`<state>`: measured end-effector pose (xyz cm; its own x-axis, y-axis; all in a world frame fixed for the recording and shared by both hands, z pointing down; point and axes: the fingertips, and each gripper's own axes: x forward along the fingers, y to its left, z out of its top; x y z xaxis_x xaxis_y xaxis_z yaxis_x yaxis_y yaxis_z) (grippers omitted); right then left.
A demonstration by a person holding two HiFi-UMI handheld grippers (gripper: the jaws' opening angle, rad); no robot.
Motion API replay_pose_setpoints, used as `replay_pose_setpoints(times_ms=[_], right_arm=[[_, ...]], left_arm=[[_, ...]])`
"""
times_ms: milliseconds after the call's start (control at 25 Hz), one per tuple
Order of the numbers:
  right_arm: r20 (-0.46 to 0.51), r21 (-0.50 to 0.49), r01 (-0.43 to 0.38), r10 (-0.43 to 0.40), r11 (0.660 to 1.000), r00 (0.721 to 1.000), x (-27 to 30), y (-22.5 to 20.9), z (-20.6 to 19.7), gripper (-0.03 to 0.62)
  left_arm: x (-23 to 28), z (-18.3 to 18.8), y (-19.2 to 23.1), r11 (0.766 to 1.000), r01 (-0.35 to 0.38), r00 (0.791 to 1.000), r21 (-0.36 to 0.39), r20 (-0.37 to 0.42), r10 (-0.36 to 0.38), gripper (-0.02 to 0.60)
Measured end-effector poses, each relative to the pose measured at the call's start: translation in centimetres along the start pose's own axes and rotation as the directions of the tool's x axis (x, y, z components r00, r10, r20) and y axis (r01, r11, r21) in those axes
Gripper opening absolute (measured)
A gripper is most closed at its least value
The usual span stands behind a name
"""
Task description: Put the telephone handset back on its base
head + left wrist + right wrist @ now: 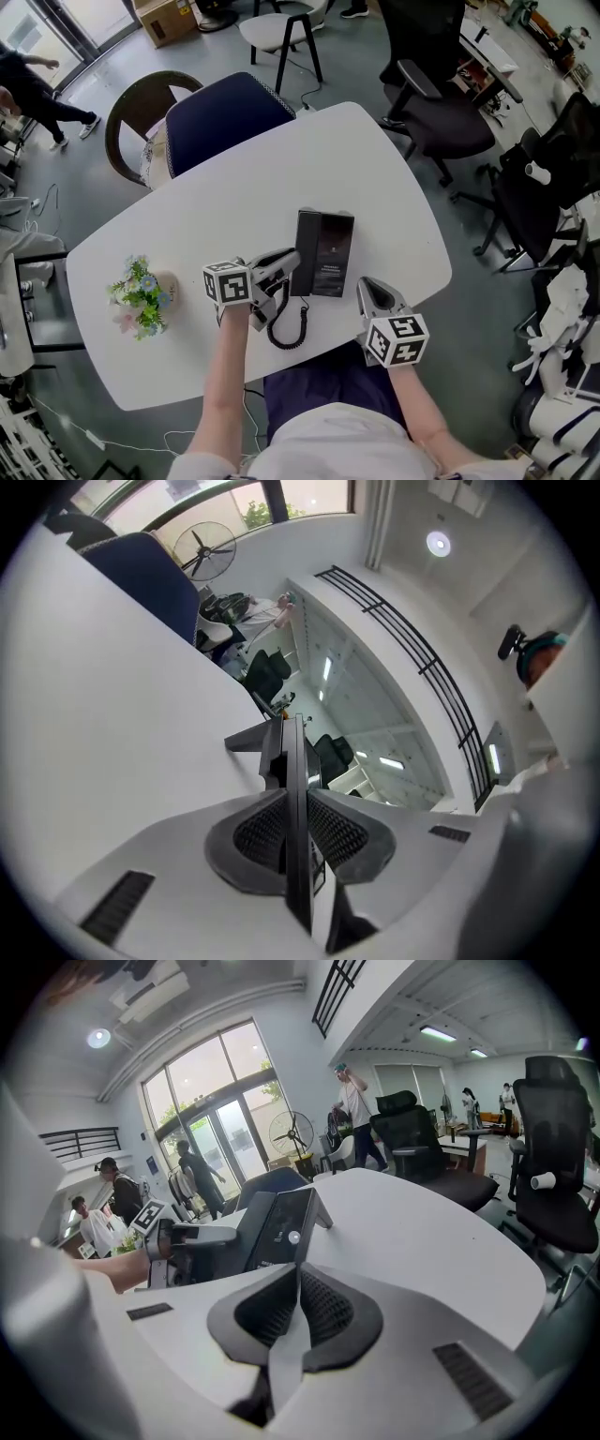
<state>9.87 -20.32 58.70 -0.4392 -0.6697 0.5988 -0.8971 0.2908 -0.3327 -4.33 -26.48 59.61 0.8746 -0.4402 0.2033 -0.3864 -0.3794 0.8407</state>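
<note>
Between the jaws of the left tool (289, 265) | handset (281, 752) is sitting clamped, ready for swinging onto the base (325, 251) just beyond | right tool (297, 1279) is resting closed, empty, nearby.

White rounded tabletop (234, 187) on grey floor (352, 70), navy padded chair (225, 112) tucked at table's far edge, black swivel office chair (436, 103) off its far right corner, brown cardboard box (164, 19) well beyond, tall glass doors (206, 1138) past table, daylight in, round ceiling lamp (99, 1038) lit
</note>
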Motion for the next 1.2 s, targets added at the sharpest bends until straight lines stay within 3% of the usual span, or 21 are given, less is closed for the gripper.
replay_pose_setpoints(times_ms=[240, 440, 760, 1040, 1200], right_arm=[[-0.008, -0.004, -0.002, 0.002, 1.000, 1.000, 0.2, 0.3, -0.1, 0.035], [-0.012, -0.011, -0.007, 0.007, 1.000, 1.000, 0.2, 0.6, 0.0, 0.036], [-0.013, -0.017, -0.014, 0.014, 1.000, 1.000, 0.4, 0.9, -0.1, 0.036], [0.007, -0.014, -0.017, 0.017, 1.000, 1.000, -0.3, 1.1, 0.2, 0.035], [0.034, -0.010, -0.017, 0.017, 1.000, 0.999, -0.8, 0.9, 0.8, 0.036]], left_arm=[[0.3, -0.2, 0.2, 0.998, 0.043, 0.999, -0.046, 0.030, -0.042, 0.077], [0.6, -0.2, 0.4, 1.000, 0.002, 1.000, 0.023, -0.009, -0.001, 0.078], [0.8, -0.2, 0.9, 0.999, -0.045, 0.999, 0.025, 0.001, 0.045, 0.090], [0.0, -0.2, 1.8, 0.985, -0.169, 0.985, 0.028, 0.034, 0.168, 0.137], [-0.7, 0.4, 1.5, 0.978, -0.209, 0.974, 0.000, 0.094, 0.208, 0.167]])
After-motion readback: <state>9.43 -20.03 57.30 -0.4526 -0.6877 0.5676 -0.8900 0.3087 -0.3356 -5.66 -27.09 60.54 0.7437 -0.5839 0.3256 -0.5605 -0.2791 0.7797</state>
